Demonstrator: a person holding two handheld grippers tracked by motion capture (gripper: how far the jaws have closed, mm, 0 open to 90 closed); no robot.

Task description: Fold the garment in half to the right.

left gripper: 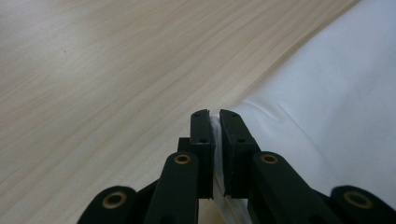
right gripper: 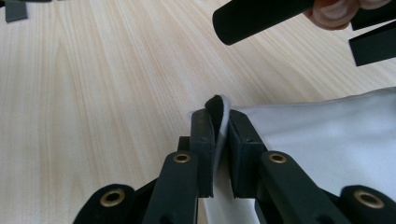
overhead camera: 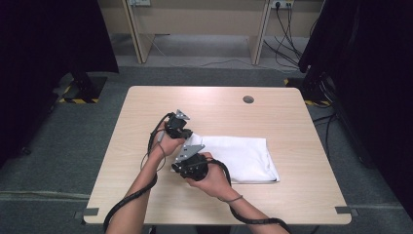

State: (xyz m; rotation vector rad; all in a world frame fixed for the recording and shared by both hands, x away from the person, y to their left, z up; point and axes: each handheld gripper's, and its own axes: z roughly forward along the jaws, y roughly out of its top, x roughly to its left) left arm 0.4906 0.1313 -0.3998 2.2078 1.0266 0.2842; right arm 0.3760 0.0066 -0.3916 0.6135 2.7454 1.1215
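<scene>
A white folded cloth (overhead camera: 243,158) lies flat on the pale wooden tabletop (overhead camera: 146,102), a bit right of the middle. The left gripper (left gripper: 214,116) has its jaws shut tight on the cloth's far left corner. The right gripper (right gripper: 218,114) pinches the near left corner the same way. I think a fold comes next, so both hands should lift together and keep the edge straight. No boxes or bowls are here.

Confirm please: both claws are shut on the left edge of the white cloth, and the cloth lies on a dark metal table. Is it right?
Not quite. The table is light wood, as the high view shows. The rest holds: the left claw and the right claw are each shut on the left edge of the white cloth.
</scene>
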